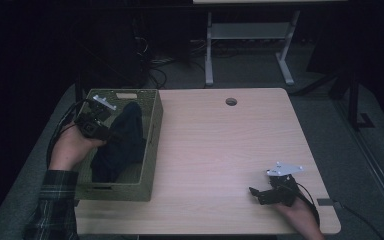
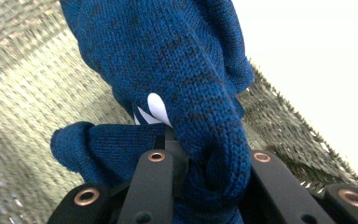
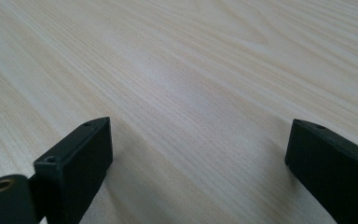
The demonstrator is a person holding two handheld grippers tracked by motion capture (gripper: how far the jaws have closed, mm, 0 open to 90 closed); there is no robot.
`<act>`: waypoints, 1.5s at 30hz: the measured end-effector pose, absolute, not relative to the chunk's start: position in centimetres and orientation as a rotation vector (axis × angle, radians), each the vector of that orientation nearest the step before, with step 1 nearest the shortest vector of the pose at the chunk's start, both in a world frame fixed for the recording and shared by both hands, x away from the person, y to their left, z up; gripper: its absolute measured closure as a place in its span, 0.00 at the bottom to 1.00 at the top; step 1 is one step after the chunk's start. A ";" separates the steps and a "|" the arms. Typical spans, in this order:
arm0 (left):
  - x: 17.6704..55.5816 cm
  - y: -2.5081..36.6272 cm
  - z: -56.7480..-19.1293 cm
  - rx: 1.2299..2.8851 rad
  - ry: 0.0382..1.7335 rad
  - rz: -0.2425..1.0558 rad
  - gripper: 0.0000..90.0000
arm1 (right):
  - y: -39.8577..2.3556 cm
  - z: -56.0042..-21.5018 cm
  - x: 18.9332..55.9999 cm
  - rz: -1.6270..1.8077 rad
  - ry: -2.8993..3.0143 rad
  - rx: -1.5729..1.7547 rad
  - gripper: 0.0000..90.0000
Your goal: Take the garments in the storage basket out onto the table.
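Note:
A dark blue knit garment hangs partly lifted inside a green woven basket at the table's left side. My left gripper is over the basket, shut on a bunched fold of it. In the left gripper view the blue knit garment fills the space between the jaws, with a white label showing, and the woven basket wall lies behind. My right gripper rests low at the table's front right, open. In the right gripper view my right gripper has its jaws wide apart over bare wood with nothing between them.
The light wooden table has a round cable hole near its far edge. Beyond the table a white desk frame stands on the dark floor, with cables beside it. A plaid sleeve comes in at the bottom left.

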State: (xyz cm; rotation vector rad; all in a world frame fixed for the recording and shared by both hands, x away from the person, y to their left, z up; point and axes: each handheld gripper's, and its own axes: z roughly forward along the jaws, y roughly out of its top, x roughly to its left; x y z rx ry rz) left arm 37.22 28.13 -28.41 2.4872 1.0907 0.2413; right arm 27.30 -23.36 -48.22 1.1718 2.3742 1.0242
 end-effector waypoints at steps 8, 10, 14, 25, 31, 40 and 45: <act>36.9 28.0 -25.6 2.453 1.072 0.278 0.87 | -23.4 -48.2 27.3 1.025 2.374 1.172 0.07; 36.8 27.9 -24.9 2.462 1.060 0.292 0.87 | -23.4 -48.2 27.3 1.024 2.374 1.172 0.07; 36.6 27.7 -23.8 2.455 1.045 0.309 0.87 | -23.4 -48.2 27.3 1.024 2.374 1.172 0.07; 36.1 27.2 -22.0 2.413 1.018 0.332 0.88 | -23.4 -48.2 27.3 1.024 2.375 1.172 0.07; 36.0 26.7 -20.8 2.393 0.989 0.343 0.88 | -23.4 -48.2 27.3 1.024 2.374 1.172 0.07; 35.8 25.0 -18.9 2.383 0.910 0.358 0.88 | -23.4 -48.2 27.3 1.023 2.375 1.171 0.07; 35.7 23.9 -17.5 2.381 0.876 0.375 0.88 | -23.4 -48.2 27.3 1.024 2.375 1.171 0.07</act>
